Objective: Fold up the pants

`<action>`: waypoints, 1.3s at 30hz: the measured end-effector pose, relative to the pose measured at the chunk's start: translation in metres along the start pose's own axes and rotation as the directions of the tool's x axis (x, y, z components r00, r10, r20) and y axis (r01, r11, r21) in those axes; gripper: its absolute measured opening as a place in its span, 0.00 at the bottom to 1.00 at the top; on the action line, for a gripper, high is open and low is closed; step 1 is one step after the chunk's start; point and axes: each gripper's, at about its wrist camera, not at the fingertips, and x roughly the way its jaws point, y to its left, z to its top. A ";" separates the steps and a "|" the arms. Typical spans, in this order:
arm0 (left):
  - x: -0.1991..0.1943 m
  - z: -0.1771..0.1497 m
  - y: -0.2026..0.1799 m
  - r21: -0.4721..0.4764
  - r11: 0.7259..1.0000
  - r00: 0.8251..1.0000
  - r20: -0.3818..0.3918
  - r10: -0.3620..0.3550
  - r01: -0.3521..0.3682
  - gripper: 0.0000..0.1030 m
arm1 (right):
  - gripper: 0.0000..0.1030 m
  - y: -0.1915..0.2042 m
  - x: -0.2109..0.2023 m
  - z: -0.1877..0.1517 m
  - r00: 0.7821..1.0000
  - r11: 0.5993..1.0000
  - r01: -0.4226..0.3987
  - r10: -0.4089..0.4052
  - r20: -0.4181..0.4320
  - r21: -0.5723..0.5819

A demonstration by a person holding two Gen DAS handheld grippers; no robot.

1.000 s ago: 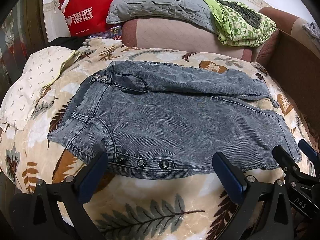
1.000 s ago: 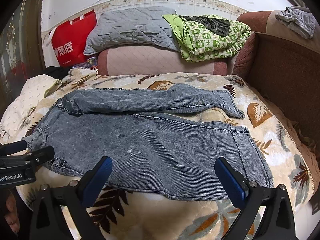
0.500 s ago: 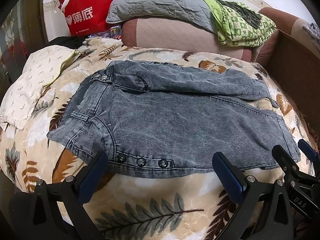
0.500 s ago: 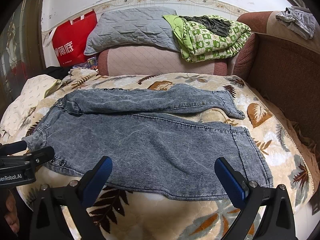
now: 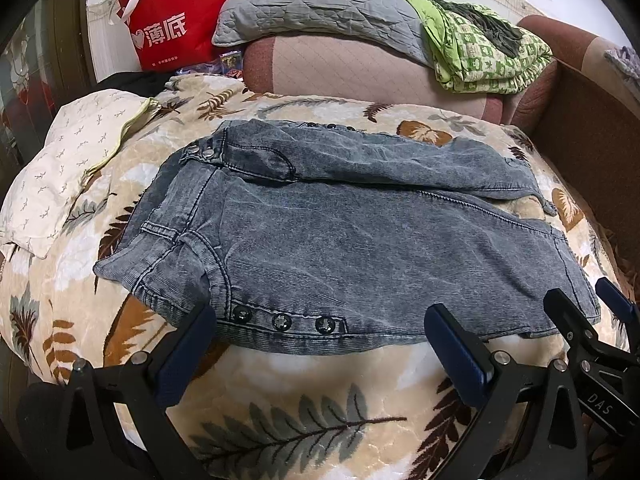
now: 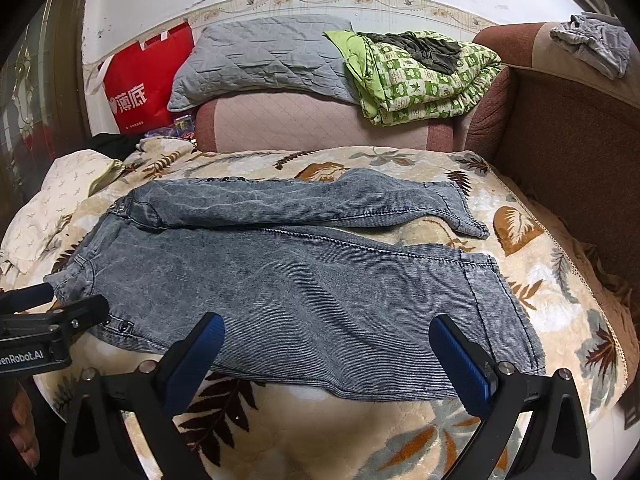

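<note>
The pants [image 5: 360,248] are gray-blue jeans. They lie spread out flat on a leaf-print blanket [image 5: 280,408] that covers a bed. The waist end is on the left side and the leg ends are on the right side. One leg lies close to the claws. The other leg lies farther back, and part of it rests on top of the near one up by the waist.

The left claw [image 5: 320,352] is wide apart and holds nothing. Its two blue fingers [image 5: 184,356] sit right at the near edge of the pants, by the waist. Three round metal buttons [image 5: 282,322] on the near edge show between the two fingers. I cannot tell if the fingers touch the cloth.

The right claw [image 6: 326,360] is wide apart too and holds nothing. It sits at the near edge of the close leg, nearer the leg end. The edge of that leg runs between its two blue fingers [image 6: 460,364]. In the right view the left claw [image 6: 52,312] pokes in from the left side, by the waist.

Behind the pants there is a gray pillow [image 6: 264,64], a green and white quilt [image 6: 420,80] and a red bag [image 6: 140,84]. A white pillow [image 5: 68,164] lies to the left of the pants.
</note>
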 end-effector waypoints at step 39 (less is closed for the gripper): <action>0.076 0.009 0.189 -0.658 0.750 0.978 -0.106 -0.178 0.065 0.29 | 0.90 -0.221 0.029 -0.081 0.944 0.440 -0.080 0.322 -0.074 0.895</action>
